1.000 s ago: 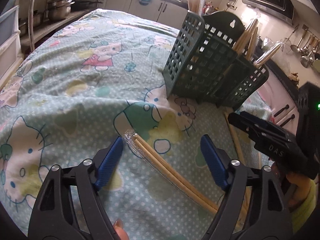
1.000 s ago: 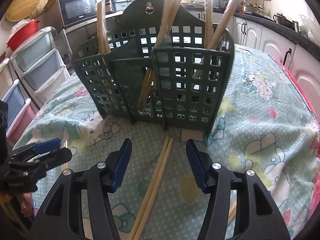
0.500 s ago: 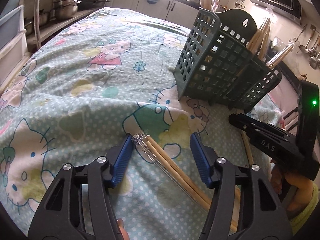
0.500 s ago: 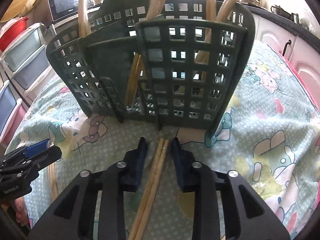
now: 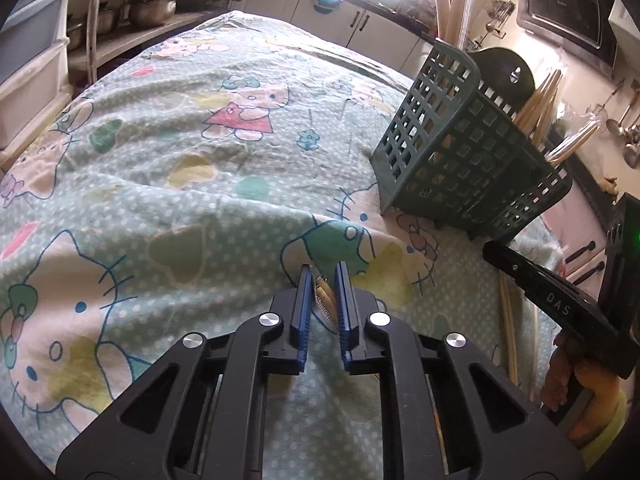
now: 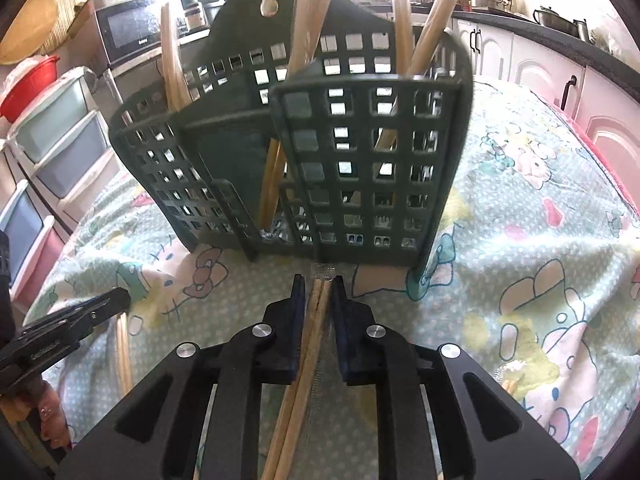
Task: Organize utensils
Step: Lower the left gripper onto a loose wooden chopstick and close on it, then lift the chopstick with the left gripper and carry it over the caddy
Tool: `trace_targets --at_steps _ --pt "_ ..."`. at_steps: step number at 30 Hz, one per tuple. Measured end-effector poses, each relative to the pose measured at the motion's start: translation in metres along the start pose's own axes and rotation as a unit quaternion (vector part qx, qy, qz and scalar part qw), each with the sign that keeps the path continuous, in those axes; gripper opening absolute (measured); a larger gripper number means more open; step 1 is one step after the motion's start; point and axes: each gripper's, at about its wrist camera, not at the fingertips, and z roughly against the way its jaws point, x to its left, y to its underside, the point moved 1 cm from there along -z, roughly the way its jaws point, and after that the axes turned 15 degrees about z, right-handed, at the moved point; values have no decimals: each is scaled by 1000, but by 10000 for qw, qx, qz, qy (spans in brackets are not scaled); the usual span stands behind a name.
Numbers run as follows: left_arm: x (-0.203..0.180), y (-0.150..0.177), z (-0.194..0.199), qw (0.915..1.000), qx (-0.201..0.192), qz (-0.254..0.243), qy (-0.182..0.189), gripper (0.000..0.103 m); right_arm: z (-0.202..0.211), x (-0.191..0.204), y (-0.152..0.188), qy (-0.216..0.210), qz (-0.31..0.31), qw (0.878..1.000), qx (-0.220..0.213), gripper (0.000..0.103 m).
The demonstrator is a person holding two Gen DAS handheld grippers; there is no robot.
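Two pairs of wooden chopsticks in clear wrap lie on the cartoon-cat tablecloth point(image 5: 168, 168) in front of a dark green slotted utensil holder point(image 5: 460, 152) point(image 6: 360, 152). The holder has several chopsticks standing in it. My left gripper point(image 5: 323, 270) is closing, its blue pads pressing on the tip of one wrapped pair point(image 5: 325, 292). My right gripper point(image 6: 318, 282) is closing too, with its pads against the other pair point(image 6: 316, 320), just short of the holder's base. Each gripper shows from the side in the other's view: right gripper point(image 5: 496, 250), left gripper point(image 6: 116, 300).
Stacked plastic drawers point(image 6: 52, 148), a red bowl point(image 6: 24, 88) and a microwave point(image 6: 136, 32) stand beyond the table's left side. Pots point(image 5: 156, 0) sit on a shelf, and white cabinets point(image 6: 540, 72) run along the far wall. The cloth is wrinkled.
Both grippers' jaws have closed from wide apart onto their chopstick pairs. The right wrist view has drawn nearer to the holder.
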Motion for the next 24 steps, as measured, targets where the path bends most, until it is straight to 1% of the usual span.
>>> trace_targets --at_steps 1,14,21,22,24 --pt "0 0 2 10000 -15 13 37 6 3 -1 0 -43 -27 10000 -30 8" --pt "-21 -13 44 9975 -459 -135 513 4 69 -3 -5 -177 105 9974 -693 7" --pt "-44 -21 70 9936 -717 -370 787 3 98 -2 -12 -208 188 9947 -987 6" --pt "-49 -22 74 9928 -754 -413 840 3 96 5 -18 -199 194 9945 -1013 6" --pt "-58 -23 80 9911 -817 -503 925 3 102 7 -21 -186 205 9936 -1093 6"
